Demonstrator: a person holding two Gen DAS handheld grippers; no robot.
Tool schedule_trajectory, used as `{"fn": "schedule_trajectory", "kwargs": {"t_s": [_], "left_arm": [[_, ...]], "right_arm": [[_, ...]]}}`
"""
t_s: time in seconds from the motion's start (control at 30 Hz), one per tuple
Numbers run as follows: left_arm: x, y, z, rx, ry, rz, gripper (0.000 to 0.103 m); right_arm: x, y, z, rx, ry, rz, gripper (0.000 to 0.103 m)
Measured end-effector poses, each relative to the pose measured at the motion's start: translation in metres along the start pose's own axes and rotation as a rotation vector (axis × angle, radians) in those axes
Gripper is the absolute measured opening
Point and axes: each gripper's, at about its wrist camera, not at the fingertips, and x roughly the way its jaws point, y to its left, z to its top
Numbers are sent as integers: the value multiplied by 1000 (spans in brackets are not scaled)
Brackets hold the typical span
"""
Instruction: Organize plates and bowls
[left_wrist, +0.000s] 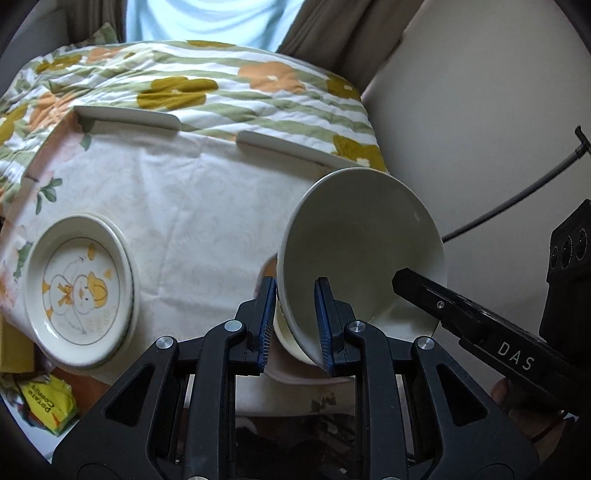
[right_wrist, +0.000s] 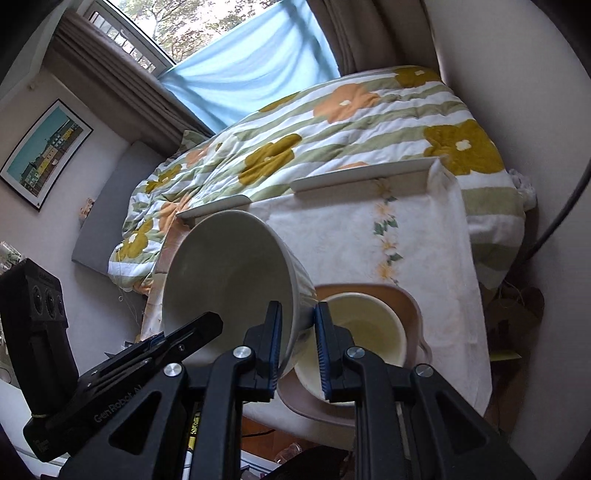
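Tablecloth (left_wrist: 192, 206), both hand-held grippers (clamped) gripping bowl (left_wrist: 369, 236)

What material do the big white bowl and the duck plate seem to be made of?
Big white bowl: probably glazed ceramic; smooth, glossy, with a thick rim and soft highlights. Duck plate: likely glazed ceramic too, though melamine is possible; shiny cream surface, printed duck under the gloss.

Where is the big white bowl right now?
In both wrist views the big white bowl hangs tilted above the table's near edge, its rim clamped by both grippers, just over the cream bowl on the pink plate.
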Motion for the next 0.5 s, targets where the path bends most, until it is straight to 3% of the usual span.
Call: {"fn": "schedule_trajectory", "kwargs": {"t_s": [0.23,0.5], "left_arm": [[36,-7,-9,61,113,5,19],[68,-11,-20,147,179,77,19]], "right_arm": [[8,-29,-23,65,27,-67,16],[26,-46,-42,82,53,-109,16]]}}
